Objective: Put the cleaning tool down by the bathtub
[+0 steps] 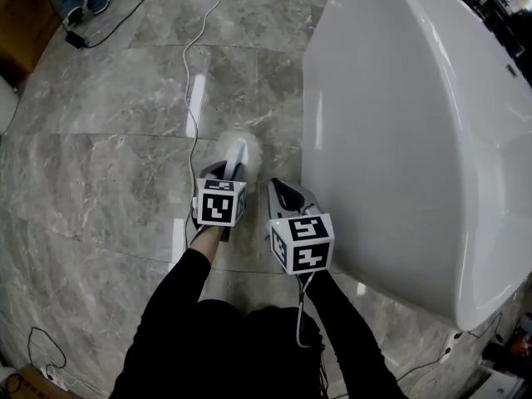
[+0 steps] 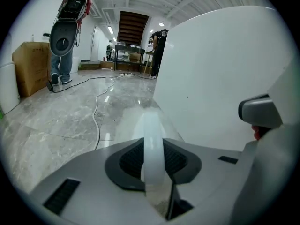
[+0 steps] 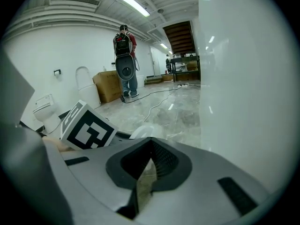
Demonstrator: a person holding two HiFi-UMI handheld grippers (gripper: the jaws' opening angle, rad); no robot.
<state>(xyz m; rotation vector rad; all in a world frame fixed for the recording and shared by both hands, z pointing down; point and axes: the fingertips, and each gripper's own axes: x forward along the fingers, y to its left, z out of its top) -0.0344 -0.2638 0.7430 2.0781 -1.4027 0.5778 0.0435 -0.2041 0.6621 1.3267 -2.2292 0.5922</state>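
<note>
The cleaning tool (image 1: 241,145) is a white brush with a fluffy head and a pale handle (image 2: 152,146). My left gripper (image 1: 235,168) is shut on that handle, and the head points forward over the marble floor, a short way left of the bathtub's outer wall. The bathtub (image 1: 416,123) is large, white and glossy and fills the right side; it also fills the right of the left gripper view (image 2: 211,69). My right gripper (image 1: 283,192) is beside the left one, close to the tub wall, jaws shut with nothing in them (image 3: 150,148). Whether the brush head touches the floor I cannot tell.
A white cable (image 1: 193,115) runs along the floor ahead, and a black cable (image 1: 125,11) lies far left. A person (image 3: 125,67) stands at the far end near a cardboard box (image 2: 30,67). A white toilet (image 3: 86,90) is by the wall.
</note>
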